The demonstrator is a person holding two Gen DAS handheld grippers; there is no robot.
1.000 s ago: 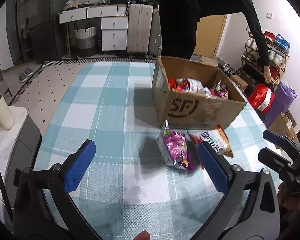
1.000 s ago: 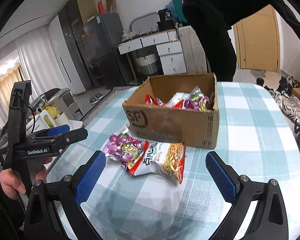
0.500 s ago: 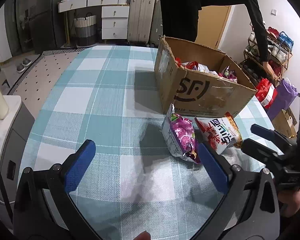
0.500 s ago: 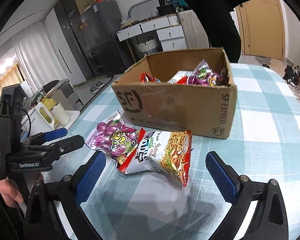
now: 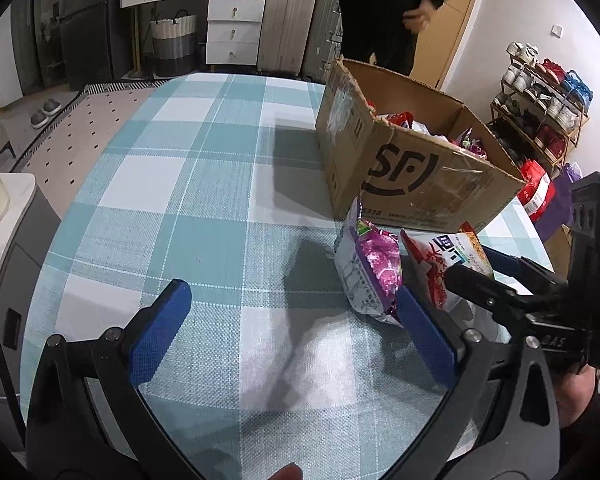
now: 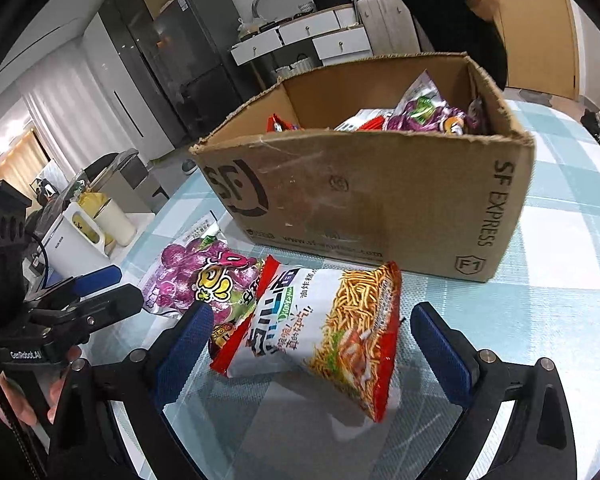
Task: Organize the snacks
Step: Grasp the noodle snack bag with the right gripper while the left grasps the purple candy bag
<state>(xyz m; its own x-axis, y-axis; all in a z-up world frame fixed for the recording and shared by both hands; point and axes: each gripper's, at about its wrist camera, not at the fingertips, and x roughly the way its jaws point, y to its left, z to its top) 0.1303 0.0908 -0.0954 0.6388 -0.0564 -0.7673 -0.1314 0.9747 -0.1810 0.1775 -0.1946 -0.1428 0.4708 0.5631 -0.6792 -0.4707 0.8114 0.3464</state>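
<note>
An open cardboard box (image 5: pixel 412 168) marked SF stands on the checked tablecloth and holds several snack bags (image 6: pixel 428 114); it also shows in the right wrist view (image 6: pixel 364 200). In front of it lie a purple snack bag (image 5: pixel 374 268) (image 6: pixel 204 276) and a red-and-white noodle snack bag (image 5: pixel 448 258) (image 6: pixel 324 328), overlapping. My right gripper (image 6: pixel 312 344) is open, its blue fingers either side of the noodle bag's near end. My left gripper (image 5: pixel 292 328) is open and empty, left of the purple bag, its right finger beside it.
A person in black stands behind the box (image 5: pixel 380 8). A white appliance with a cream cup (image 6: pixel 114 220) sits off the table's left edge. A shoe rack (image 5: pixel 540 92) and red bag (image 5: pixel 538 192) are at the right. Drawers and suitcases line the back wall.
Both grippers have moved forward and lower toward the two bags in front of the box. The right gripper's fingers now straddle the noodle bag. Both stay open.
</note>
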